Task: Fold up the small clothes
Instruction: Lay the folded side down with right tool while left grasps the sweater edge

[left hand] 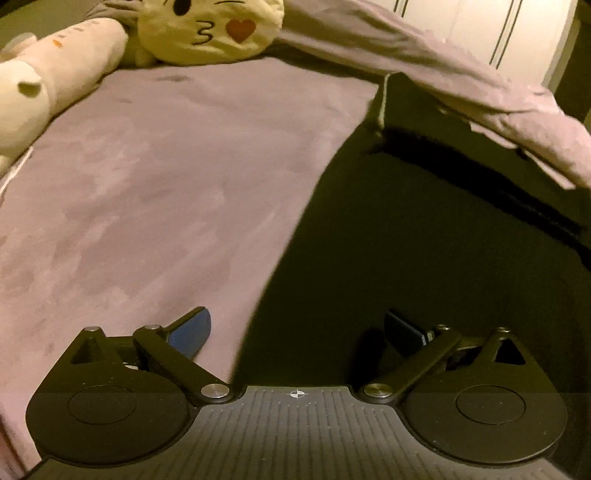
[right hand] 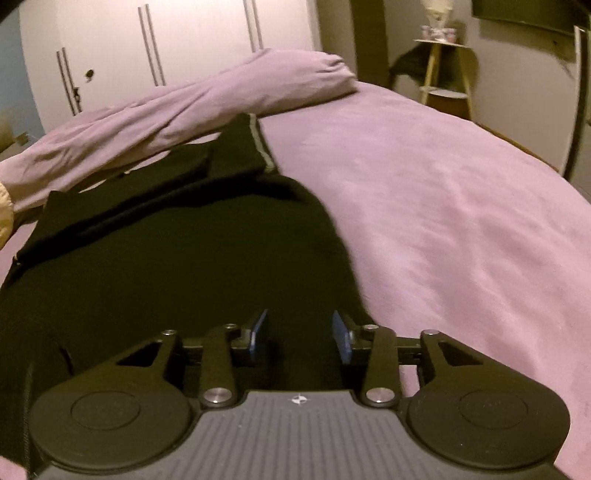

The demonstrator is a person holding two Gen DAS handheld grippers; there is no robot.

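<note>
A black garment (left hand: 443, 258) lies spread on the purple bedsheet (left hand: 166, 184), with one part folded over along its far side. My left gripper (left hand: 299, 328) hovers over the garment's near left edge, jaws wide apart. One blue pad sits over the sheet and the other over the cloth, and nothing is gripped. In the right wrist view the same black garment (right hand: 184, 251) fills the left and middle, with a grey-trimmed end (right hand: 264, 151) at the far side. My right gripper (right hand: 300, 332) stands over the garment's near right edge. Its pads are partly apart and do not press the cloth.
A yellow cat-face cushion (left hand: 210, 29) and a pale plush toy (left hand: 55, 77) lie at the far left. A rolled purple duvet (right hand: 203, 99) runs behind the garment. White wardrobe doors (right hand: 147, 44) and a small wooden side table (right hand: 443, 70) stand beyond the bed.
</note>
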